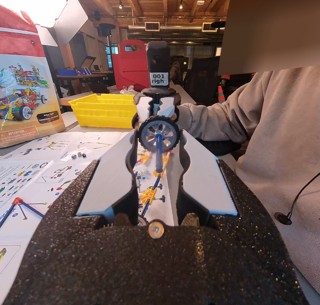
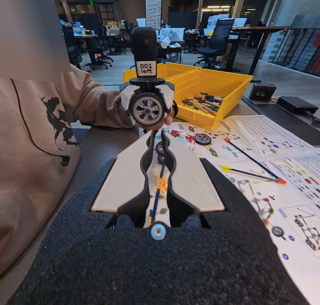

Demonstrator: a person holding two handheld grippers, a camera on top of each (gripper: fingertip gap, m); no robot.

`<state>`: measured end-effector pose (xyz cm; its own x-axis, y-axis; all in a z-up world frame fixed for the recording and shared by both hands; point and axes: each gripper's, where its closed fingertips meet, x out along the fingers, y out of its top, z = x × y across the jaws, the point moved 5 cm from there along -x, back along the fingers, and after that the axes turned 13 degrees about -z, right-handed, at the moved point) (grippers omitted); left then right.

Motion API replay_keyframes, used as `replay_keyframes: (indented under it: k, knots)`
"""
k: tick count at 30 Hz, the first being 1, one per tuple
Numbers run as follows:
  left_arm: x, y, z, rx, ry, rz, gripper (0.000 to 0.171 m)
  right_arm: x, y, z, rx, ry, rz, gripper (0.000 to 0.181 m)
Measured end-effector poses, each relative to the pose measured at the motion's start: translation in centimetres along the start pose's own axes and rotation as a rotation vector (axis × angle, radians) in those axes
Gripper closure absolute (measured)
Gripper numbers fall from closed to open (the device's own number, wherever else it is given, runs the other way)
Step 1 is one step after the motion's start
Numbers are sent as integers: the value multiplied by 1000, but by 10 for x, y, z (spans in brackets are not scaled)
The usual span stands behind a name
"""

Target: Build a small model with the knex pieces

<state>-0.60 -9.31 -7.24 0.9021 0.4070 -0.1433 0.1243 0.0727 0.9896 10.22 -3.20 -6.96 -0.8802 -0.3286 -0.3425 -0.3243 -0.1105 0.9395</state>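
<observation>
My left gripper is shut on a black-tyred toy wheel with a silver hub, gripped by its tread. A blue rod sticks out of the hub toward the left camera. In the right wrist view the same wheel sits between the left gripper's white fingers, held above the table. My right gripper faces it, just below and in front of the wheel. Its jaws are closed to a narrow slit with nothing visible between them. It also shows behind the wheel in the left wrist view.
A blue-rod and yellow-connector build lies on instruction sheets below the grippers, with loose wheels and an orange-jointed rod pair. Yellow bins of parts, a kit box and a person's sleeve stand around. The grippers are tip to tip, or close to it.
</observation>
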Motion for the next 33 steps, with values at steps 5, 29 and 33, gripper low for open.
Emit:
replay_keyframes:
  k: [5, 29, 33]
  knots:
    - [2, -1, 2, 5, -10, -9, 125, 18, 2, -16, -22, 52, -3, 176]
    - [7, -15, -5, 18, 25, -107, 125, 17, -3, -9, -8, 22, -6, 178]
    - [-1, -19, -23, -48, 82, -79, 125, 13, -7, 0, 8, -22, -28, 176]
